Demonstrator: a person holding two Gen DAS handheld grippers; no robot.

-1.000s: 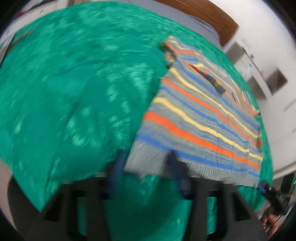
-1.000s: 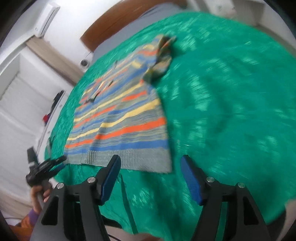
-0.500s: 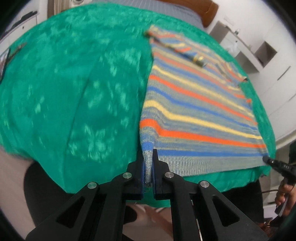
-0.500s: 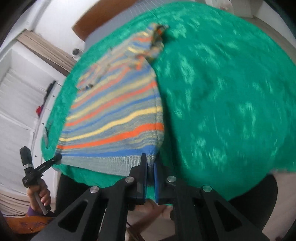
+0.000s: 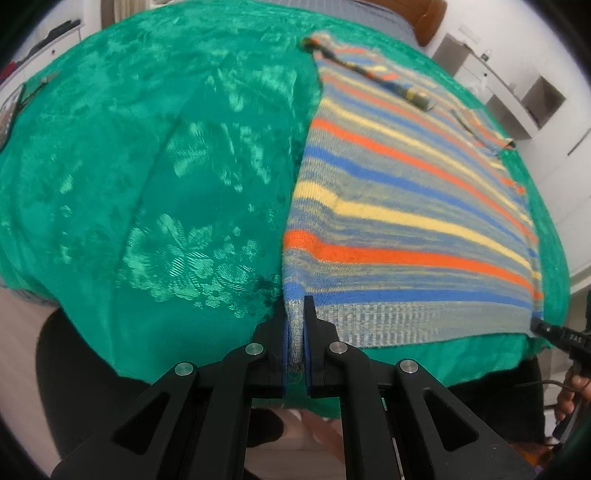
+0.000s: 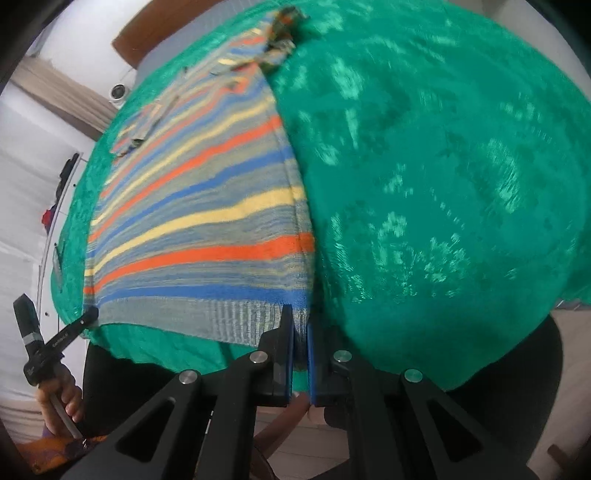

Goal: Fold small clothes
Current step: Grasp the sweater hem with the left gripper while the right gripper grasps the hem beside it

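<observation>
A small knitted sweater (image 5: 406, 229) with grey, blue, orange and yellow stripes lies flat on a green bedspread (image 5: 155, 177). My left gripper (image 5: 295, 325) is shut on the sweater's near left hem corner. My right gripper (image 6: 300, 325) is shut on the near right hem corner of the sweater (image 6: 207, 229). Each view shows the other gripper at the far hem corner: the right gripper (image 5: 550, 330) and the left gripper (image 6: 86, 317). The sleeves lie folded over the chest near the collar.
The green bedspread (image 6: 424, 177) covers the bed and hangs over its near edge. A wooden headboard (image 5: 430, 14) is at the far end. White cupboards (image 5: 517, 92) stand to the right in the left wrist view, white drawers (image 6: 26, 206) to the left in the right wrist view.
One second ago both grippers were open around the hem corners. They closed on the corners half a second ago and still hold them; the hem is now drawn taut toward the bed edge.
</observation>
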